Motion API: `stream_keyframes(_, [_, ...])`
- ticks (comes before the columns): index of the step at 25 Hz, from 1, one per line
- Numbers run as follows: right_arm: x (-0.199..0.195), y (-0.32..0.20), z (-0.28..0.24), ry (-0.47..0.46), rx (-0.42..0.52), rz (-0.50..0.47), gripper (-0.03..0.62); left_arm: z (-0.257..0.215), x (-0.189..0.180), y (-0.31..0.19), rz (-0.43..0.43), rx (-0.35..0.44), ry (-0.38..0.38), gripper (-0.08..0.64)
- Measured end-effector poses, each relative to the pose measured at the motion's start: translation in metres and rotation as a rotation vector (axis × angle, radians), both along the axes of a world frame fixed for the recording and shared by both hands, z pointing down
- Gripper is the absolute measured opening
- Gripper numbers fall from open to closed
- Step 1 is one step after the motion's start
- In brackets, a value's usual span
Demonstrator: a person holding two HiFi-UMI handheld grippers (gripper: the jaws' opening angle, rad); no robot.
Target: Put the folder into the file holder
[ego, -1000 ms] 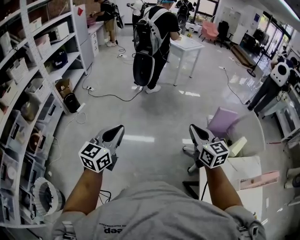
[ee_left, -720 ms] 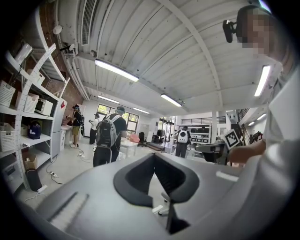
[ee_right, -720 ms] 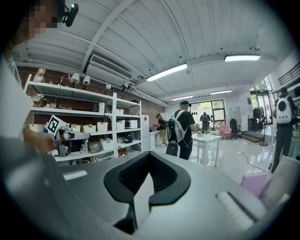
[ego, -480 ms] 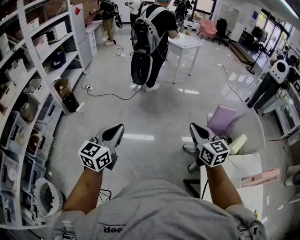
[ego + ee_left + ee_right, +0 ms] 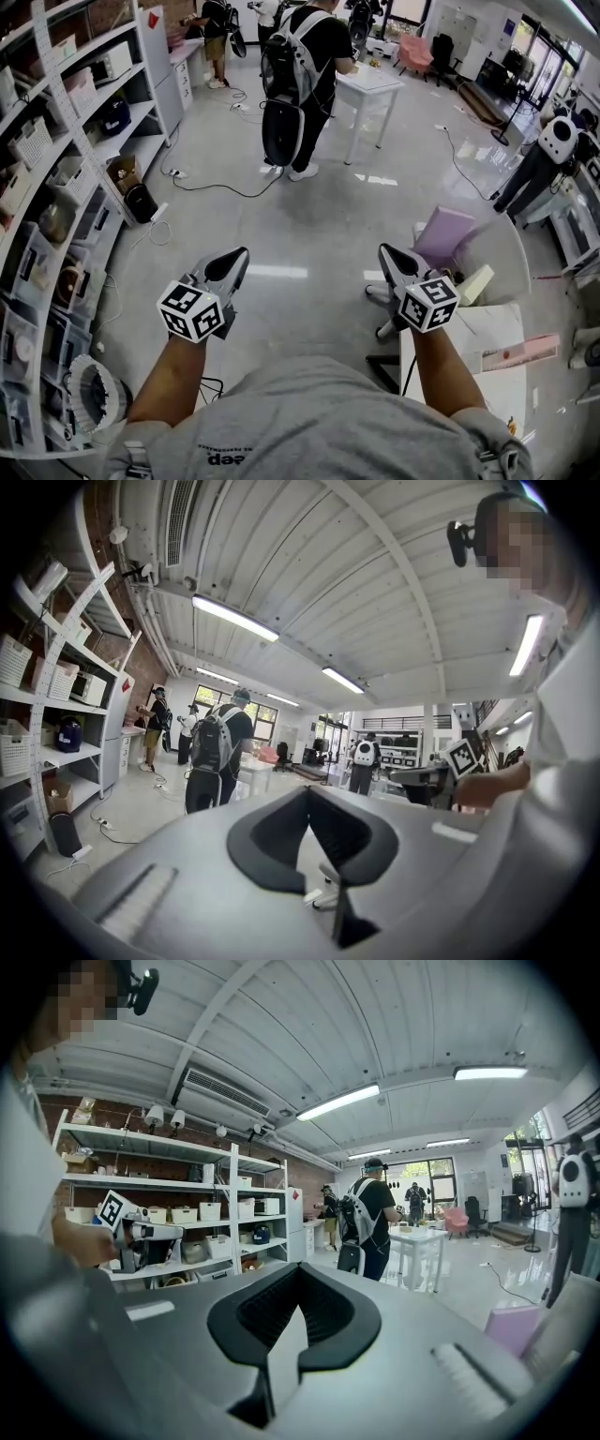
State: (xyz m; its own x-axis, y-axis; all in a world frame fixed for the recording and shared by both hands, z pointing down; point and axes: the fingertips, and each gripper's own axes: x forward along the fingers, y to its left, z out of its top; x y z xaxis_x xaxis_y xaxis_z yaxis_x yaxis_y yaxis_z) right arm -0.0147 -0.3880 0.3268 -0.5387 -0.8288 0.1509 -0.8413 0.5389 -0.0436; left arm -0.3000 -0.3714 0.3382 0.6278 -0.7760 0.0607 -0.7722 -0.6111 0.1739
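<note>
— Where are the grippers seen?

— Both are held up in the air over the floor (image 5: 300, 225), in front of the person's chest. The left gripper (image 5: 239, 254) is seen on the left and the right gripper (image 5: 385, 252) on the right, well apart.

— How are the jaws set?

— The left jaws are pressed together, tip to tip. Nothing is held between them. The right jaws are pressed together too, and nothing is held there either.

— Where is the folder found?

— A flat pink thing (image 5: 521, 357) is seen on the white table (image 5: 459, 342), at its right edge. It looks like the folder, but that cannot be told for sure. It is not touched by either gripper. The right gripper is held just past the table's far left corner.

— What else is seen?

— Shelves (image 5: 70, 159) full of boxes are seen on the left. A person (image 5: 305, 66) with a backpack is seen far off, beside a small table (image 5: 373, 86).
</note>
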Motion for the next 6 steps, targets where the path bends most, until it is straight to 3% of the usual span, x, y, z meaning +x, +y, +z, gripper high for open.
stream_keyframes(6, [-0.0061,0.0018,-0.0013,0.0,0.001,-0.004,0.003,-0.001,-0.0036,0.0014,0.006,0.0,0.003,0.06])
